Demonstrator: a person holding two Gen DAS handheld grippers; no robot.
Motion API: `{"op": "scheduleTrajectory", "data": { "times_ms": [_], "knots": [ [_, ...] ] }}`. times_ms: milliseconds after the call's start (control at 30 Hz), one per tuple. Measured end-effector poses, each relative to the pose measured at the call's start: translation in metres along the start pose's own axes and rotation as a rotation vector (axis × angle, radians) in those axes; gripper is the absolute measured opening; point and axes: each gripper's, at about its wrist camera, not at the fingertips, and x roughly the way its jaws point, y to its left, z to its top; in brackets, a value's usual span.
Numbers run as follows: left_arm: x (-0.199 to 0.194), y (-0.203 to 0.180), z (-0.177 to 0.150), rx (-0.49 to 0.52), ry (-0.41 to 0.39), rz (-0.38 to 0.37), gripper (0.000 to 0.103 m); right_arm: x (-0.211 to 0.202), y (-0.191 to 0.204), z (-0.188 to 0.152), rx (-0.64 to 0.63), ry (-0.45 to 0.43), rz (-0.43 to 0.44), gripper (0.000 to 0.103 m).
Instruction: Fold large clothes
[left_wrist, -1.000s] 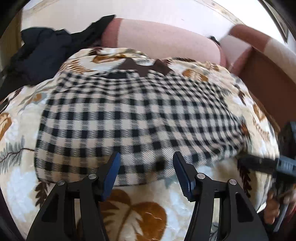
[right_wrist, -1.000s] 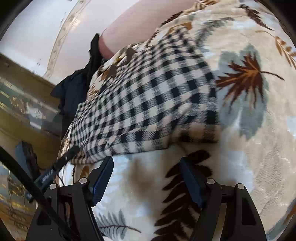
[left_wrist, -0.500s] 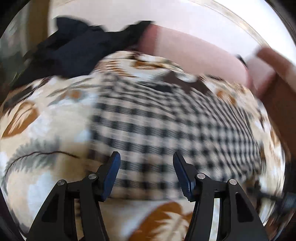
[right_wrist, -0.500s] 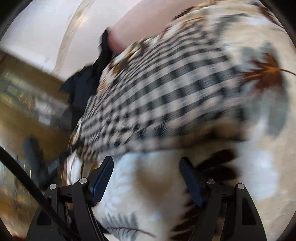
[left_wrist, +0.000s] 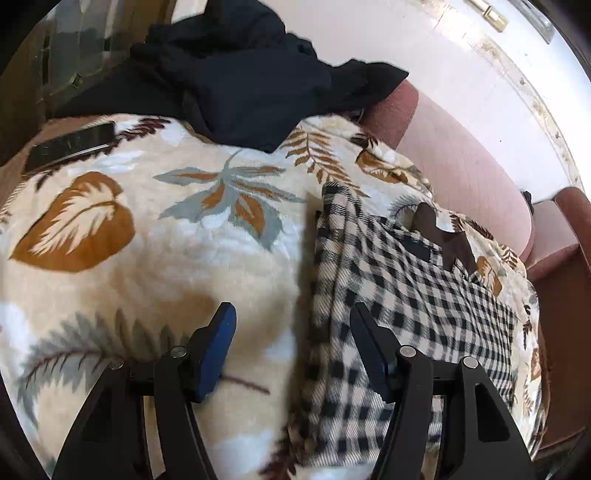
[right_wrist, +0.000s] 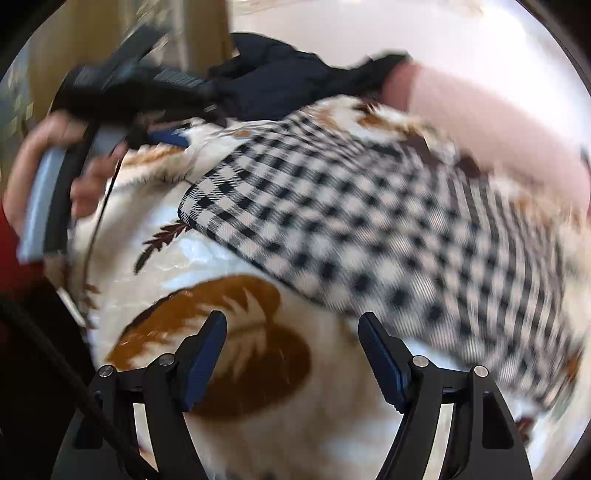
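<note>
A folded black-and-cream checked garment (left_wrist: 413, 302) lies flat on a leaf-print blanket (left_wrist: 155, 236). My left gripper (left_wrist: 291, 332) is open and empty, low over the blanket at the garment's left edge. In the right wrist view the garment (right_wrist: 369, 225) spreads ahead to the right. My right gripper (right_wrist: 291, 339) is open and empty, above a brown leaf print just short of the garment's near edge. The left gripper (right_wrist: 122, 96), held by a hand, shows at the upper left of that view.
A heap of dark clothes (left_wrist: 251, 74) lies at the blanket's far end. A dark phone (left_wrist: 70, 146) lies at the blanket's far left. A pink sofa back (left_wrist: 461, 162) and white wall run behind. A brown armrest (left_wrist: 565, 302) is at the right.
Both grippers have swung left, open and empty. The left one moved from the garment's near hem to its left edge; the right one moved from the right corner to the near edge.
</note>
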Motion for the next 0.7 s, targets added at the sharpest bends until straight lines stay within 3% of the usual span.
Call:
{"op": "scheduleTrajectory", "data": {
  "times_ms": [233, 400, 533, 700],
  "knots": [
    [0.043, 0.014, 0.031, -0.078, 0.111, -0.178, 0.063, 0.048, 0.058, 0.034, -0.165, -0.006, -0.084, 0.070],
    [0.074, 0.002, 0.047, -0.086, 0.163, -0.284, 0.064, 0.073, 0.091, 0.059, -0.271, -0.036, -0.183, 0.061],
    [0.100, -0.008, 0.059, -0.058, 0.182, -0.270, 0.064, 0.090, 0.095, 0.074, -0.267, -0.034, -0.217, 0.057],
    [0.128, -0.017, 0.076, 0.007, 0.236, -0.316, 0.064, 0.102, 0.097, 0.082, -0.236, -0.029, -0.221, 0.053]
  ]
}}
